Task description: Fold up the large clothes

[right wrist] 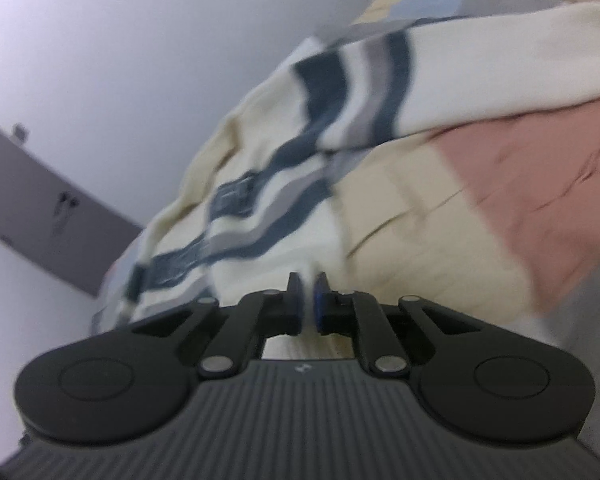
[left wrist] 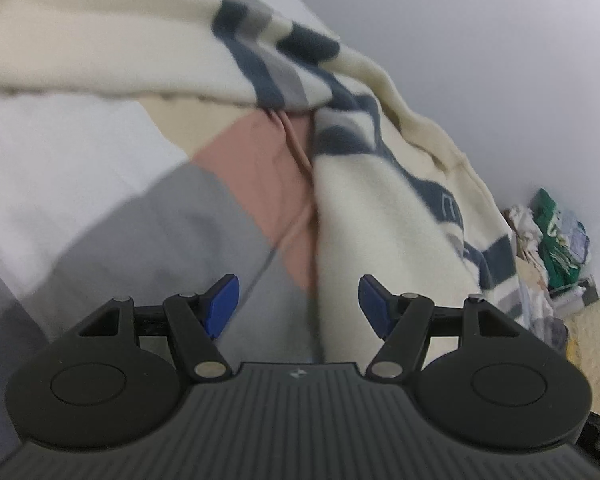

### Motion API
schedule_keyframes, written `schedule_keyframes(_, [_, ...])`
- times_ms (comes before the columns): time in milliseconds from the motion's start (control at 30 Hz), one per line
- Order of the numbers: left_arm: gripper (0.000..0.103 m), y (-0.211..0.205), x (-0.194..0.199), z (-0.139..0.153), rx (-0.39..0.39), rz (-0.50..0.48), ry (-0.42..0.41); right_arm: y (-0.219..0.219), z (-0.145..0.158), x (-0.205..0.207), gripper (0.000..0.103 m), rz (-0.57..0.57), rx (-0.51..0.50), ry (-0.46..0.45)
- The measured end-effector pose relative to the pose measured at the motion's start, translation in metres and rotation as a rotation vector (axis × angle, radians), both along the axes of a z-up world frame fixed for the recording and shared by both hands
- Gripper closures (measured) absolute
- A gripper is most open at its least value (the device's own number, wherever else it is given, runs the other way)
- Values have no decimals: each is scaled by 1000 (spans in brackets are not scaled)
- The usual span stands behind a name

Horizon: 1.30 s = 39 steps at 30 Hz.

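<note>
Our right gripper point(right wrist: 308, 304) is pinched closed, seemingly on the cream striped sweater point(right wrist: 260, 208) hem, though blur obscures it. Our left gripper point(left wrist: 298, 306) gapes, holding nothing. We judge the knit soft, floppy and bulky, best taken along its edges.

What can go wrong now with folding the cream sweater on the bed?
1. The right gripper is shut at the sweater edge, and the pictures do not show whether any cloth is caught. A thin pinch may slip when lifted.
2. The left gripper is open over the sweater's edge and the bedcover. It may grab the cover too.
3. Both views are blurred, so aim may be poor.
</note>
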<state>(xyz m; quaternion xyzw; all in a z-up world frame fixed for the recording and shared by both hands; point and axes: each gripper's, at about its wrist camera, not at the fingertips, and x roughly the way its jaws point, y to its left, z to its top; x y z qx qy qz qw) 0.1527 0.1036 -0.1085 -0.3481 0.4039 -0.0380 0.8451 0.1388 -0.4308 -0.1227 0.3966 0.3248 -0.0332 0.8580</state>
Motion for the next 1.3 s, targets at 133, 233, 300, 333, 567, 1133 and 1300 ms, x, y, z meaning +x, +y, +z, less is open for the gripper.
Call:
schedule_keyframes(133, [31, -14, 4, -12, -37, -41, 39, -3, -12, 12, 94, -16, -29, 60])
schedule_keyframes(233, [26, -30, 5, -17, -31, -86, 37, 4, -17, 12, 94, -16, -46, 77])
schedule_keyframes(300, [26, -38, 6, -20, -48, -118, 33, 8, -20, 13, 94, -13, -51, 88])
schedule_keyframes(333, [26, -40, 7, -22, -67, -133, 30, 8, -20, 11, 94, -11, -53, 92])
schedule_keyframes(567, [28, -71, 11, -48, -233, -235, 90, 20, -24, 3, 94, 20, -69, 98])
schedule_keyframes(1133, [86, -42, -32, 33, -87, -150, -133, 48, 16, -36, 94, 127, -40, -42])
schedule_keyframes(1300, [86, -43, -38, 25, 74, -160, -31, 68, 0, -43, 94, 165, -70, 54])
